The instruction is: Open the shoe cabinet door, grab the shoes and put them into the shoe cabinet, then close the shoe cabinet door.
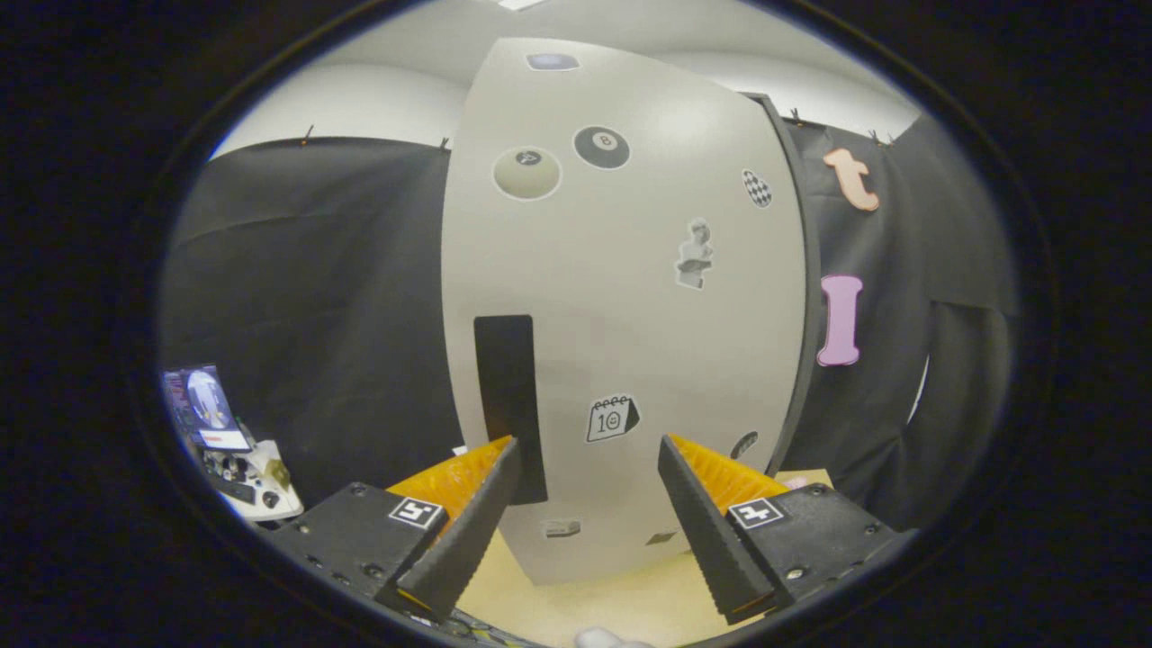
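Far left, at the desk's edge, you have a device with a lit screen (pixel 209 416), well apart from the work. Your gripper (pixel 587 450) has its jaws spread wide, holding nothing. Just ahead of them stands the shoe cabinet door (pixel 630 315), apparently shut, pale and stickered. Its black handle (pixel 509 405) sits just beyond your left finger. Judgement: the panel is stiff and smooth and likely light to swing; take hold at the handle, not the slippery face.
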Action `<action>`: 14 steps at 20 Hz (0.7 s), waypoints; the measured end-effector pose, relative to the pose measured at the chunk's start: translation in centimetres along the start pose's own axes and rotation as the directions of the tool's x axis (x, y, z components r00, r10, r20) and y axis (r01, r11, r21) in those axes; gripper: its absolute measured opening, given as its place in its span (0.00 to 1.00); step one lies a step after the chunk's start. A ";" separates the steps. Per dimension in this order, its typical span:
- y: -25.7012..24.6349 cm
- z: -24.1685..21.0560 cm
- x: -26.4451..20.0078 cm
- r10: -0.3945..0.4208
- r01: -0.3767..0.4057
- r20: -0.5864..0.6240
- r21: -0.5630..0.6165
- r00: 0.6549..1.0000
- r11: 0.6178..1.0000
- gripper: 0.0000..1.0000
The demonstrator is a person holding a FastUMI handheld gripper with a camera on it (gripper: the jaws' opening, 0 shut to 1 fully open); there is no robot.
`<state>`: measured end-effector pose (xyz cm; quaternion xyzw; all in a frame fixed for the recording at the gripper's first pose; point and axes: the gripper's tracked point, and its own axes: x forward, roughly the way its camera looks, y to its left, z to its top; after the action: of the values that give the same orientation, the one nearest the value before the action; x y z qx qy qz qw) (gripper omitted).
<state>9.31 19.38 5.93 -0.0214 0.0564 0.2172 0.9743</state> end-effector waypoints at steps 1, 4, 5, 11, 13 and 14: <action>0.6 -0.2 1.1 -0.004 0.004 -0.008 0.011 1.000 1.000 1.00; 1.5 -0.3 2.0 -0.020 0.021 -0.018 0.056 1.000 0.998 1.00; 1.4 -0.4 1.9 -0.030 0.031 -0.021 0.053 0.999 0.998 1.00; 0.9 -1.2 0.1 -0.106 0.108 -0.040 0.061 0.994 0.992 1.00; 1.1 -1.0 -0.8 -0.122 0.124 -0.034 0.068 0.992 0.990 1.00; 1.3 -0.8 -1.4 -0.130 0.132 -0.028 0.068 0.991 0.989 1.00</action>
<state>7.42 19.88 5.25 0.0065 0.0737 0.1502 0.9859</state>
